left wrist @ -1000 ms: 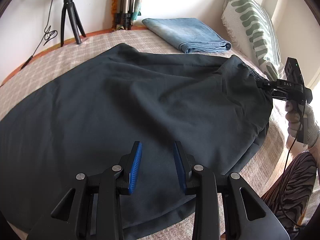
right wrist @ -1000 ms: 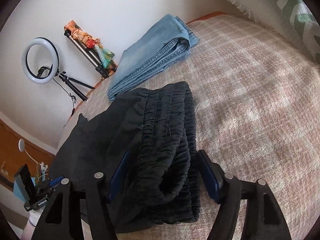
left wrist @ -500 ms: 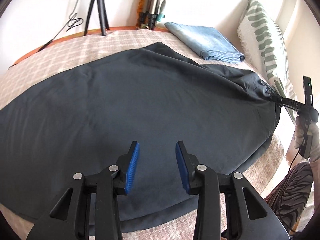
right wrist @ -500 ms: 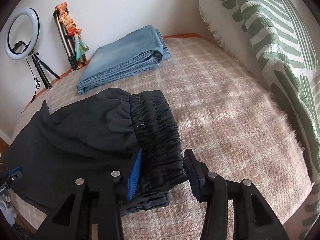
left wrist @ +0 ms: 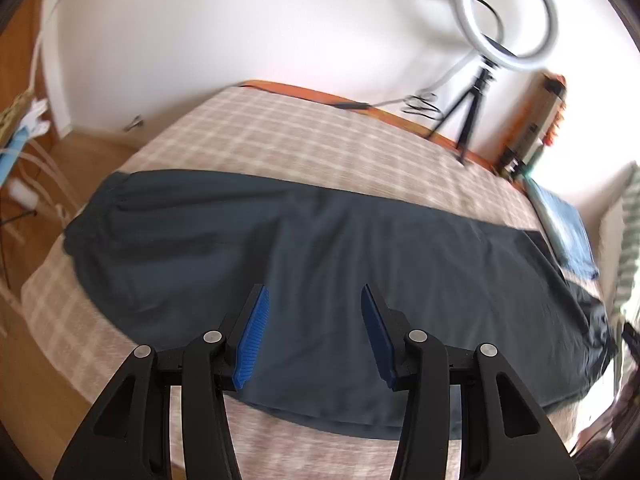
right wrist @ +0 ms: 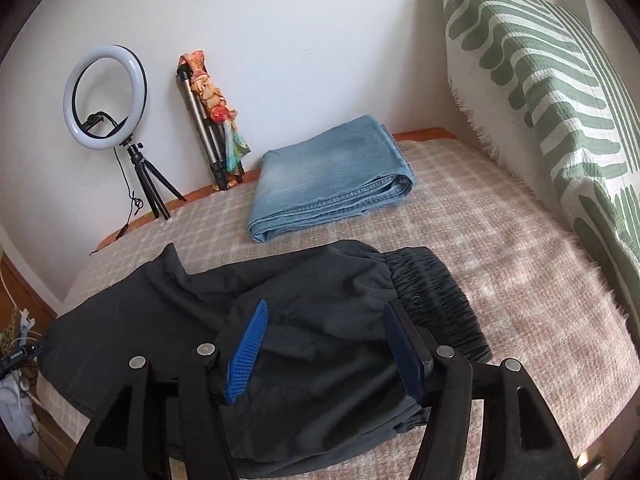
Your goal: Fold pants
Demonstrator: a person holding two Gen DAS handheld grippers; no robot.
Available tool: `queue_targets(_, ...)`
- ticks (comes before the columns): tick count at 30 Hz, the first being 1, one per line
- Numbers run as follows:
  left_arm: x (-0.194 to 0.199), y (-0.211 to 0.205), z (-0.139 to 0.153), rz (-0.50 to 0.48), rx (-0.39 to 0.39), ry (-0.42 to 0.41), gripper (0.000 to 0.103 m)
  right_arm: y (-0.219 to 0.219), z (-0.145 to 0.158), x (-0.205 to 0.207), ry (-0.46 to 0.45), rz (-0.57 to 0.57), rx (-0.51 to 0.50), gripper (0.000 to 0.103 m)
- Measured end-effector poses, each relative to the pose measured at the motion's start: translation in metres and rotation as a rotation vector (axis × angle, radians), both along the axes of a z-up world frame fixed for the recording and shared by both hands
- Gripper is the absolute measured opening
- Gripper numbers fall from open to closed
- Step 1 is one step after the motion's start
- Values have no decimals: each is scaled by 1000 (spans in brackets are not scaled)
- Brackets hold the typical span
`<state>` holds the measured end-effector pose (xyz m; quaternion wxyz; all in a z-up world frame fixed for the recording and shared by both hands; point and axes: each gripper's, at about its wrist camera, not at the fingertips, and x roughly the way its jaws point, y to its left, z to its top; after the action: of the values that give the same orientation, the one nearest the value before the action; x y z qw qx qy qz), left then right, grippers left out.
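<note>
Waistband (right wrist: 436, 300) released since earlier; right hand-held gripper (right wrist: 324, 354) opening, empty above pants (right wrist: 300, 320); left hand-held gripper (left wrist: 312, 332) opening, empty.

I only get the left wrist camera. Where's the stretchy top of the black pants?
Observer: The right wrist view shows it. The elastic waistband is bunched up at the end of the pants nearest the green-striped pillow.
Child: Is the other hand-held gripper grabbing it?
Observer: No. The right hand-held gripper has its jaws opening. Dark cloth beside the waistband lies between the pads, but neither pad presses on it.
Child: What's the blue blur on my right?
Observer: Those are folded jeans, a neat stack lying apart from the pants.
</note>
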<state>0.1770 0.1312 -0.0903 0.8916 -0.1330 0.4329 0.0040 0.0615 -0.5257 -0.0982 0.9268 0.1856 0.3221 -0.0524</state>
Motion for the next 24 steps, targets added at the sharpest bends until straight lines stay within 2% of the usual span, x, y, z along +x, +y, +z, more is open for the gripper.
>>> queue_targets(7, -11, 136, -28, 351, -127, 36, 46, 54, -6, 26, -22, 110, 29, 66)
queue_targets(10, -14, 169, -49, 436, -209, 62, 44, 78, -11, 39, -23, 163, 12, 66)
queue_targets(13, -14, 185, -63, 466, -304, 43, 44, 95, -19, 54, 7, 208, -6, 66)
queue_targets(16, -8, 185, -67, 464, -293, 24, 41, 105, -30, 68, 41, 228, 2, 66)
queue_targets(19, 0, 175, -69, 430, -240, 25, 28, 104, -39, 80, 72, 212, 48, 66)
queue_targets(21, 4, 171, -70, 420, -178, 25, 24, 103, -41, 85, 74, 203, 78, 66)
queue_targets(22, 5, 171, -71, 423, -159, 25, 16, 103, -41, 87, 72, 198, 85, 66)
queue_targets(24, 5, 172, -71, 430, -144, 13, 11, 104, -42, 92, 71, 191, 82, 66)
